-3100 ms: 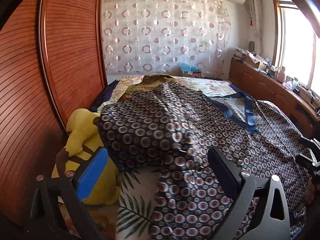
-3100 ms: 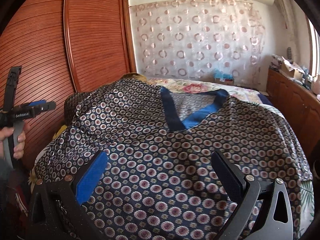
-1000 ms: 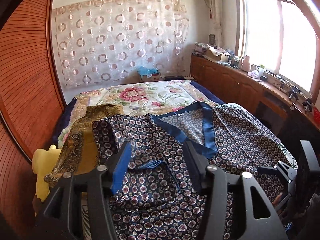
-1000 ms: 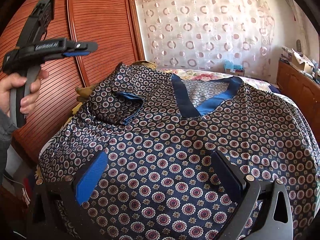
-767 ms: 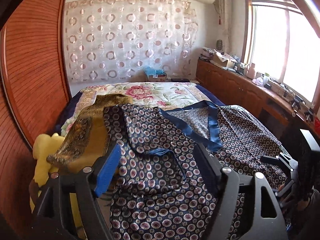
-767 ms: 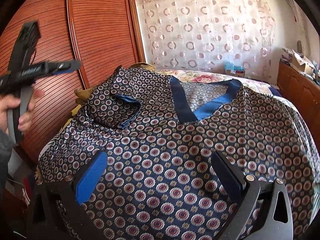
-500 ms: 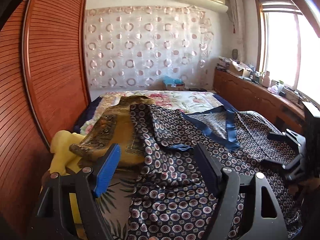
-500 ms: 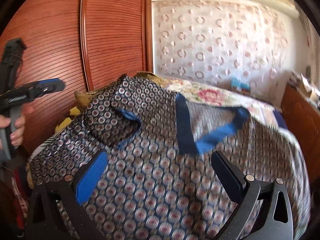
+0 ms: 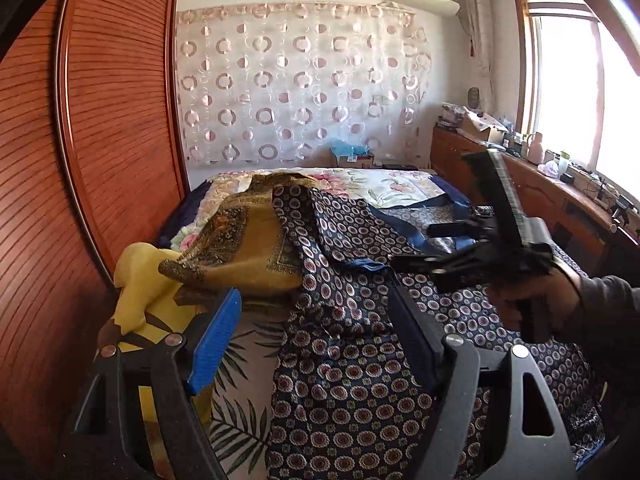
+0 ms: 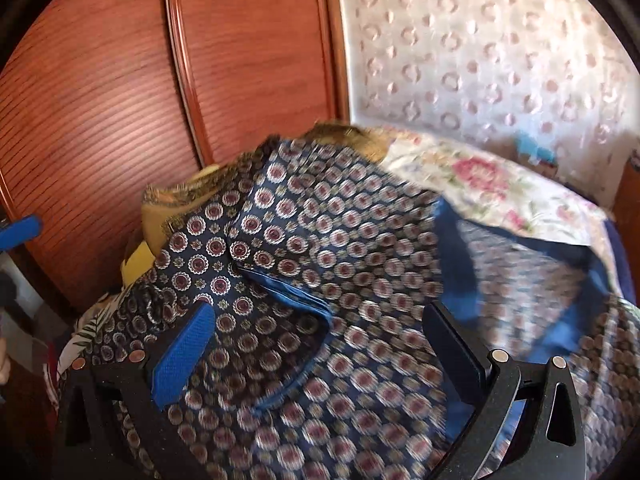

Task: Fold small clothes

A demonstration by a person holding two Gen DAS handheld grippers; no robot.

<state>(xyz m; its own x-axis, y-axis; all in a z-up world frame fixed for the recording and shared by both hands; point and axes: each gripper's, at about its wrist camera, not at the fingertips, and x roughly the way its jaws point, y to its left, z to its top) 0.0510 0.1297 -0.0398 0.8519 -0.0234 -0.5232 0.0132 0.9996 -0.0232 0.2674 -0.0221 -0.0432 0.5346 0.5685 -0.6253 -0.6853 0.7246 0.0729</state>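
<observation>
A navy patterned top (image 9: 352, 364) with blue trim lies spread on the bed; its left sleeve (image 10: 256, 248) is folded in over the body, and its blue V-neck (image 10: 460, 280) shows in the right wrist view. My left gripper (image 9: 316, 344) is open and empty, above the garment's left edge. My right gripper (image 10: 320, 344) is open and empty, low over the folded sleeve. In the left wrist view the right gripper (image 9: 476, 256) shows side-on in a hand over the middle of the top.
A yellow-brown patterned cloth (image 9: 248, 240) and a yellow plush toy (image 9: 148, 288) lie at the bed's left side. A wooden wardrobe (image 9: 80, 160) stands close on the left. A floral bedspread (image 9: 384, 184) lies behind. A wooden counter (image 9: 568, 208) with clutter runs under the window.
My right gripper has swung left across the top toward the folded sleeve. My left gripper has drawn back to the garment's left edge. Both stayed open.
</observation>
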